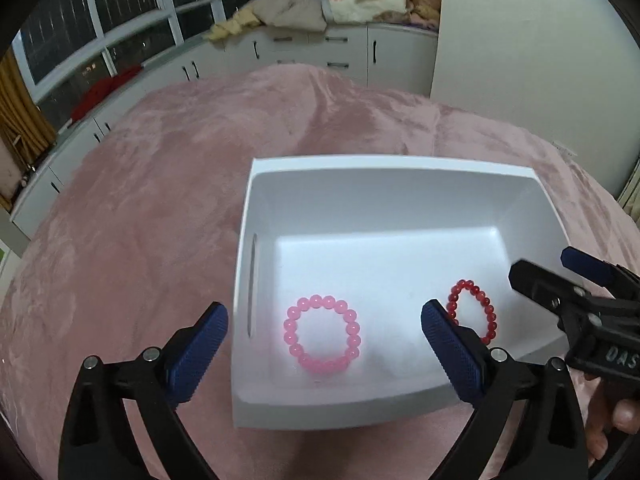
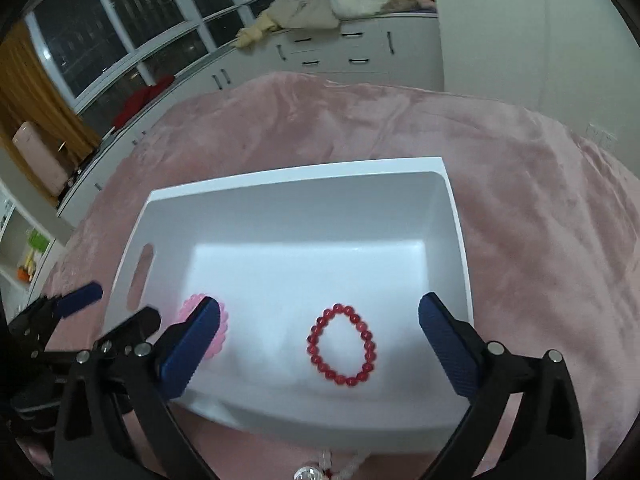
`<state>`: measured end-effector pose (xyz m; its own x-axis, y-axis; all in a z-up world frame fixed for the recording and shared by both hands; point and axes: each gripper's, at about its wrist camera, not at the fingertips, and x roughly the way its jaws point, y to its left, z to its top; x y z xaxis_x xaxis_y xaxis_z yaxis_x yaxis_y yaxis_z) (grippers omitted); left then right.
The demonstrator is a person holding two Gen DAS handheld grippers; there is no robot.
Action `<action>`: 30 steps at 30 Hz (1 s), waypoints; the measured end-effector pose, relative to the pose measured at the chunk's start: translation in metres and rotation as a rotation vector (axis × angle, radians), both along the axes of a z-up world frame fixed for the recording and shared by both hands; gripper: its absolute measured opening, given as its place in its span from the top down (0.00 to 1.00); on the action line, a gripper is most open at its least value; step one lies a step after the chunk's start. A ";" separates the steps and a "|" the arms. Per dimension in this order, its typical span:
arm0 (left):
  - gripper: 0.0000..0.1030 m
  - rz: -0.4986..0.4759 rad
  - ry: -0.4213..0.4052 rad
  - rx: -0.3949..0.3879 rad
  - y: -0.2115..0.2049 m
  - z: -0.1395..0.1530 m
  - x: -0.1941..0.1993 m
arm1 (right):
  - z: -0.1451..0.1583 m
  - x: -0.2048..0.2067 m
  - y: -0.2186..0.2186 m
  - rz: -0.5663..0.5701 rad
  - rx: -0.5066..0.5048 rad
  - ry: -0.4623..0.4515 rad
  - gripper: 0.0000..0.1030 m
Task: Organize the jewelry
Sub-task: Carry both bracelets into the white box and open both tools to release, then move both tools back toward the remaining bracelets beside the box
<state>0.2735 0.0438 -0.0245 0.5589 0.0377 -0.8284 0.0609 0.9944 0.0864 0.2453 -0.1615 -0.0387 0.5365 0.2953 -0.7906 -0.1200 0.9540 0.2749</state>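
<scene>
A white box (image 1: 384, 162) sits on a pink blanket. Inside it lie a pink bead bracelet (image 1: 322, 334) on the left and a dark red bead bracelet (image 1: 474, 312) on the right. In the right wrist view the red bracelet (image 2: 342, 346) lies flat in the box (image 2: 296, 172) and the pink bracelet (image 2: 192, 304) is partly hidden by a finger. My left gripper (image 1: 324, 350) is open and empty above the box's near edge. My right gripper (image 2: 320, 344) is open and empty above the red bracelet. A pale bead piece (image 2: 320, 466) lies on the blanket in front of the box.
The pink blanket (image 1: 160, 200) covers the bed all around the box. White cabinets (image 1: 340, 48) with heaped clothes stand at the back below dark windows. A white wall (image 1: 540, 40) is at the right. My right gripper (image 1: 560, 292) shows at the box's right side in the left wrist view.
</scene>
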 end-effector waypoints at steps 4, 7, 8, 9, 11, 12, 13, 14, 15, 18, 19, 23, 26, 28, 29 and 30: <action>0.05 -0.031 0.000 -0.013 -0.008 0.002 -0.011 | 0.009 -0.015 -0.007 -0.002 -0.091 -0.031 0.05; 0.05 -0.052 -0.009 -0.027 -0.016 0.005 -0.021 | 0.011 -0.027 -0.019 -0.009 -0.115 -0.038 0.05; 0.05 -0.060 -0.015 -0.033 -0.018 0.006 -0.024 | 0.012 -0.032 -0.024 -0.015 -0.121 -0.041 0.05; 0.05 -0.071 -0.021 -0.040 -0.021 0.008 -0.029 | 0.013 -0.035 -0.029 -0.022 -0.124 -0.044 0.05; 0.05 -0.082 -0.027 -0.044 -0.026 0.009 -0.035 | 0.016 -0.043 -0.042 -0.038 -0.123 -0.050 0.05; 0.05 -0.091 -0.029 -0.049 -0.029 0.010 -0.039 | 0.018 -0.047 -0.048 -0.047 -0.119 -0.054 0.04; 0.05 -0.097 -0.028 -0.051 -0.032 0.009 -0.042 | 0.019 -0.051 -0.053 -0.053 -0.116 -0.056 0.04; 0.05 -0.105 -0.026 -0.053 -0.035 0.009 -0.046 | 0.021 -0.055 -0.060 -0.063 -0.106 -0.056 0.04; 0.05 -0.113 -0.026 -0.056 -0.038 0.009 -0.049 | 0.021 -0.059 -0.066 -0.069 -0.093 -0.052 0.04; 0.05 -0.146 -0.025 -0.076 -0.046 0.008 -0.060 | 0.021 -0.071 -0.079 -0.080 -0.095 -0.053 0.04; 0.05 -0.161 -0.027 -0.086 -0.049 0.008 -0.065 | 0.021 -0.074 -0.082 -0.083 -0.101 -0.056 0.04; 0.05 -0.218 -0.031 -0.106 -0.062 0.008 -0.082 | 0.018 -0.087 -0.096 -0.089 -0.111 -0.061 0.04; 0.05 -0.254 -0.035 -0.103 -0.074 0.006 -0.092 | 0.016 -0.096 -0.104 -0.101 -0.105 -0.064 0.04; 0.05 -0.270 -0.031 -0.103 -0.080 0.003 -0.098 | 0.013 -0.101 -0.109 -0.108 -0.088 -0.061 0.04; 0.05 -0.276 -0.029 -0.106 -0.083 0.001 -0.100 | 0.011 -0.103 -0.112 -0.115 -0.084 -0.060 0.04; 0.05 -0.283 -0.026 -0.112 -0.086 -0.001 -0.102 | 0.010 -0.105 -0.114 -0.117 -0.083 -0.060 0.04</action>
